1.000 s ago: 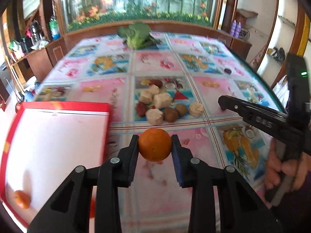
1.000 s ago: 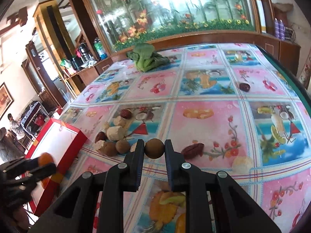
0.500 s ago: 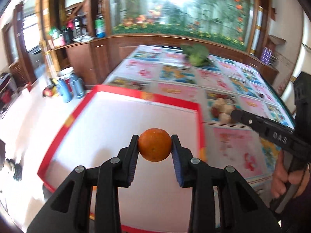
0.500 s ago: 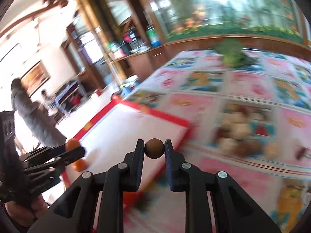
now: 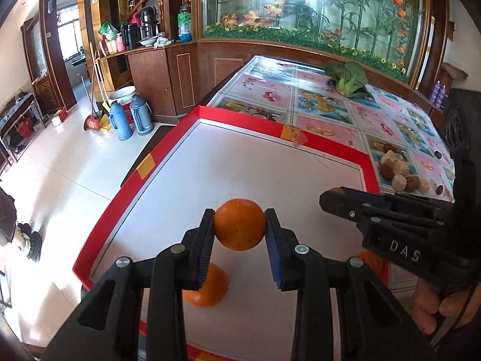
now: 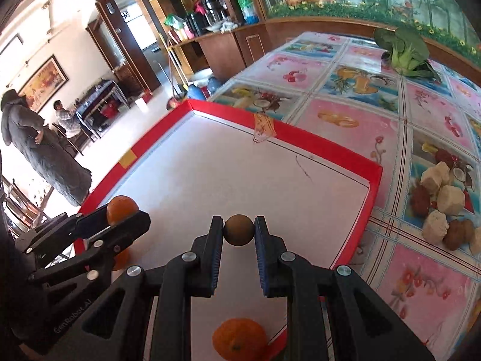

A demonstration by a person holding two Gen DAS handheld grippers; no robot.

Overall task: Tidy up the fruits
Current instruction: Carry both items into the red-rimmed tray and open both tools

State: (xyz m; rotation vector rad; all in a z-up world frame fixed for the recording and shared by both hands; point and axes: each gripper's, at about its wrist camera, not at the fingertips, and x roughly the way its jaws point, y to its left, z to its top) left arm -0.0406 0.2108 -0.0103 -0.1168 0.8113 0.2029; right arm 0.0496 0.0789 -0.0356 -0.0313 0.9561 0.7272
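My left gripper (image 5: 239, 233) is shut on an orange (image 5: 239, 228) and holds it above the white floor of the red-rimmed tray (image 5: 249, 121). My right gripper (image 6: 239, 230) is shut on a small brown round fruit (image 6: 239, 229), also above the tray (image 6: 318, 144). The right gripper shows at the right of the left wrist view (image 5: 384, 210); the left gripper with its orange (image 6: 121, 207) shows at the left of the right wrist view. Two more oranges lie in the tray (image 5: 207, 288) (image 5: 371, 260); one shows near me in the right wrist view (image 6: 239, 341).
A pile of pale chunks and brown fruits (image 6: 445, 207) lies on the patterned tablecloth right of the tray. A green leafy vegetable (image 6: 405, 48) sits at the far end. The tray's left side overhangs the table edge above a tiled floor with thermoses (image 5: 130, 114).
Both grippers have swung left from the fruit pile to above the tray, each still holding its fruit. They have come lower and closer to the tray floor.
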